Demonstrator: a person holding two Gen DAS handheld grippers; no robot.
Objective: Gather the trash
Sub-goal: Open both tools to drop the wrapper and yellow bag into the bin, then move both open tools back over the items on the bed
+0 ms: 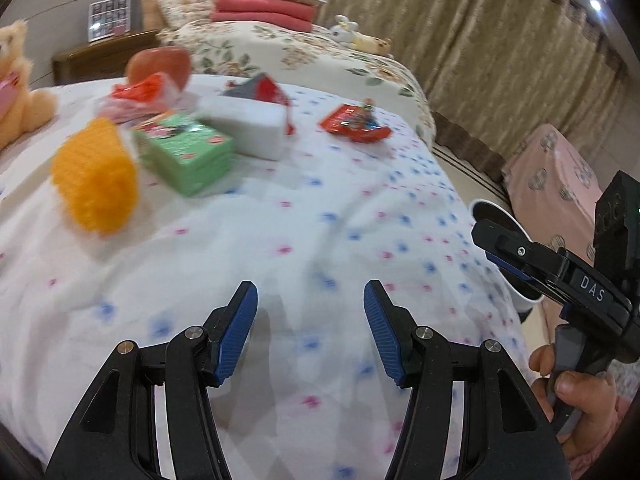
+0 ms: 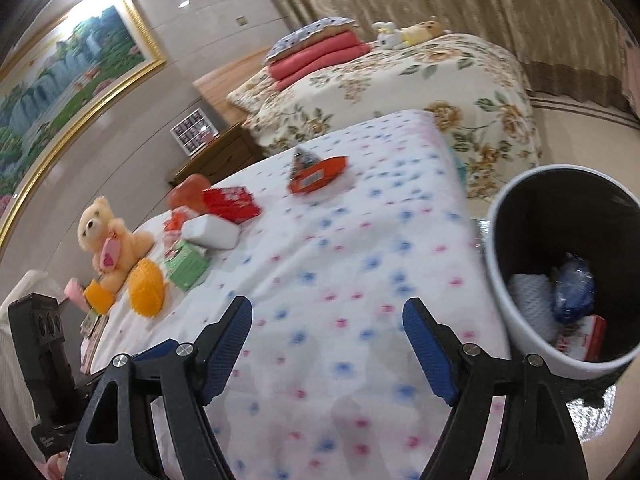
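A white trash bin with a dark inside stands beside the bed's right edge and holds a white mesh piece, a blue wrapper and a red-white box. On the dotted sheet lie a red snack wrapper, a white pack, a green box, a yellow spiky ball and a red box. The red wrapper also shows in the right wrist view. My left gripper is open and empty above the sheet. My right gripper is open and empty, left of the bin.
A teddy bear sits at the bed's left. An orange-red heart-shaped cushion lies behind the pile. A second bed with floral cover and folded blankets stands beyond. A wooden nightstand stands between them. Curtains hang behind.
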